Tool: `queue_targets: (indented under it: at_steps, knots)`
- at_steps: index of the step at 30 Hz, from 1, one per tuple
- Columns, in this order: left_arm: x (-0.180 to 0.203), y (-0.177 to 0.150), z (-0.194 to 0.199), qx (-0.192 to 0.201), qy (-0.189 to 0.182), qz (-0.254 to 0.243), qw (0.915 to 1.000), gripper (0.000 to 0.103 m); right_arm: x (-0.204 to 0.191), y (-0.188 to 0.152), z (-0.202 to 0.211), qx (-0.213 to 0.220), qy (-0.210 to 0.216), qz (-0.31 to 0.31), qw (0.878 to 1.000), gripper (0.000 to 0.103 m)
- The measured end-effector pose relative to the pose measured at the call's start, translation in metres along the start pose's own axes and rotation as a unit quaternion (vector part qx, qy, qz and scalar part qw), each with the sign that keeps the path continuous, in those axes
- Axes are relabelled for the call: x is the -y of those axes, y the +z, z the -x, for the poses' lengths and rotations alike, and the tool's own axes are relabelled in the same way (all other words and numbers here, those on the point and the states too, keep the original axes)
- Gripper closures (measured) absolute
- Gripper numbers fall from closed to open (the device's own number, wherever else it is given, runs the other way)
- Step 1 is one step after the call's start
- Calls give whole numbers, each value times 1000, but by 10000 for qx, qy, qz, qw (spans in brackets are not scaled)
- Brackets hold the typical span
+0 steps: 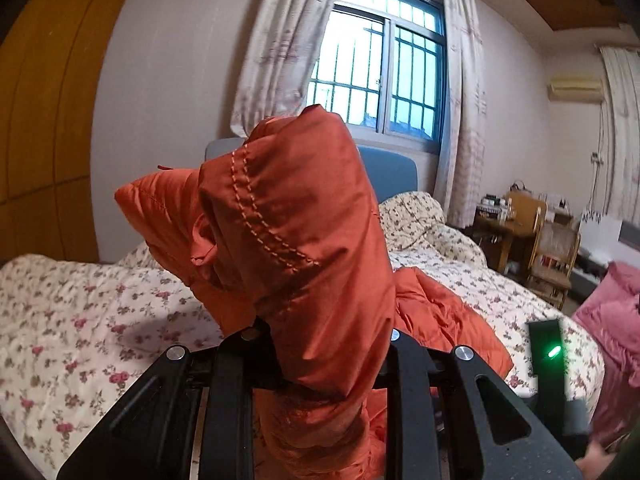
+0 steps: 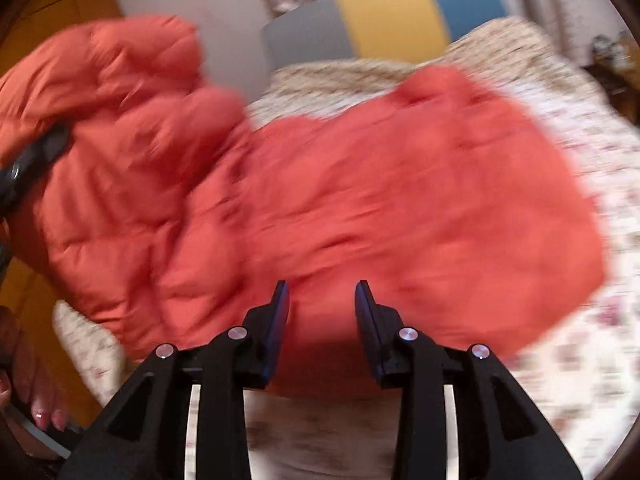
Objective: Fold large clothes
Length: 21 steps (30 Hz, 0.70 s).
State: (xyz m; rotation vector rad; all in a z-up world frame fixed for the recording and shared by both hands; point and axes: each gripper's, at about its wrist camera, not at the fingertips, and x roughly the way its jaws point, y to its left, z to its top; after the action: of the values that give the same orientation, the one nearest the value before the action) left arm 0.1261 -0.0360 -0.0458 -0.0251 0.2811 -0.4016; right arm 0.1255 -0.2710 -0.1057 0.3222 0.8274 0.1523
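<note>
An orange padded jacket [image 1: 296, 240] fills the middle of the left wrist view. My left gripper [image 1: 320, 344] is shut on a bunched part of it and holds it up above the bed; the fabric hides the fingertips. The rest of the jacket [image 2: 400, 200] lies spread on the bed in the blurred right wrist view, its left part lifted. My right gripper [image 2: 322, 296] is open and empty, just above the jacket's near edge. The left gripper's body [image 2: 32, 164] shows at the far left.
The bed has a floral quilt [image 1: 80, 312] and a grey, yellow and blue headboard [image 2: 392, 16]. A pink blanket [image 1: 612, 312] lies at the right. A wooden chair and desk [image 1: 532, 232] stand by the far wall. A wooden wardrobe [image 1: 40, 120] is at the left.
</note>
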Motion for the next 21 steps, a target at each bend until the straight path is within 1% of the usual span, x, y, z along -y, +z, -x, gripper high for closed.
queue_targets:
  at_steps: [1,3,4,6,9,10,11,13,14,16,17,21]
  knots:
    - [4,0,-3,-7,-8,-59,10000,80,11,2,5,36,-310,-80,9995,69]
    - [11,1,-5,-18,-58,-175,9998,80,34,3,9,32,-728,-317,9968,69]
    - [16,1,-7,-26,-110,-248,9996,80,42,3,8,-5,-806,-398,9959,70]
    - [25,0,-8,-34,-176,-378,9991,80,55,2,2,-206,-763,-506,9956,70]
    - [44,-1,-18,-115,-361,-640,9972,80,56,-1,-1,-234,-688,-374,9967,69]
    - [52,-1,-22,-151,-431,-736,9962,80,56,-1,1,-210,-636,-355,9971,66]
    - [60,-3,-26,-176,-513,-809,9952,80,57,-2,6,-166,-488,-437,9977,63]
    - [73,-5,-31,-218,-635,-922,9935,80,63,-8,16,-62,-274,-620,9977,62]
    - [79,-8,-35,-248,-699,-982,9924,80,69,-8,26,56,-255,-718,9971,62]
    - [88,-12,-41,-314,-808,-1047,9907,80,77,-8,40,248,-350,-818,9957,61]
    - [94,-15,-46,-361,-873,-1082,9896,80,82,-6,46,317,-431,-882,9947,58]
    - [116,-27,-62,-578,-1063,-1170,9857,80,112,-6,65,408,-824,-1214,9883,58]
